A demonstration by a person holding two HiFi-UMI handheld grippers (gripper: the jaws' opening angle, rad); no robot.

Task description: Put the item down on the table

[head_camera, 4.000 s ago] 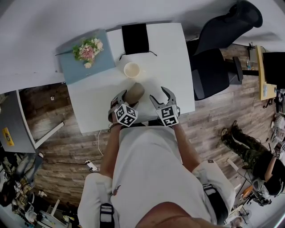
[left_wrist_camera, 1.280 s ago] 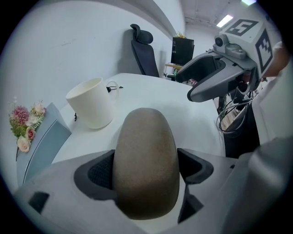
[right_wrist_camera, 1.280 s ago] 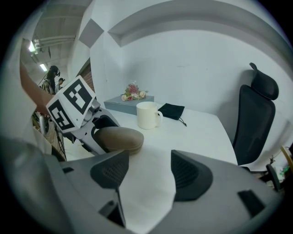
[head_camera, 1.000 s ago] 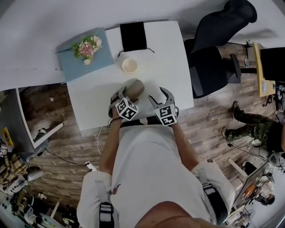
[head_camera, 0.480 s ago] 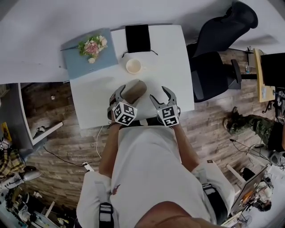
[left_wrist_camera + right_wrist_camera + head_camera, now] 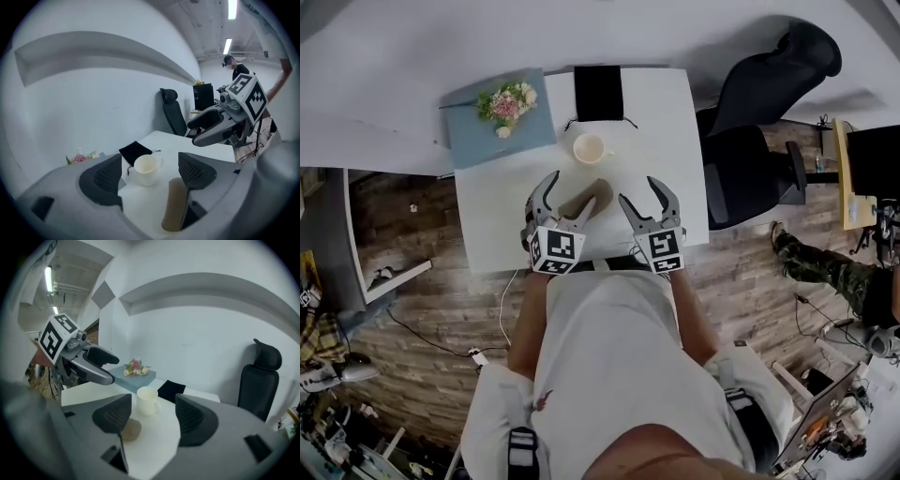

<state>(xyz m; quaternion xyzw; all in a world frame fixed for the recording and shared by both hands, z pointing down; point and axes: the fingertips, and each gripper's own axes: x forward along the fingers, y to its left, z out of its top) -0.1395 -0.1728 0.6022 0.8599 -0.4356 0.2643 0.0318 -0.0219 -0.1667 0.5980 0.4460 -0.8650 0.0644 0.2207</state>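
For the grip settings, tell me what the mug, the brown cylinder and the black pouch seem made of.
Mug: likely glazed ceramic, cream and smooth, with a moulded handle.
Brown cylinder: matte tan, perhaps cardboard or cork; too blurred to be sure.
Black pouch: soft matte fabric, with drawstrings trailing from it.

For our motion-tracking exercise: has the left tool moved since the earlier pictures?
Yes. The left tool has drawn back from the mug, toward the table's near edge.
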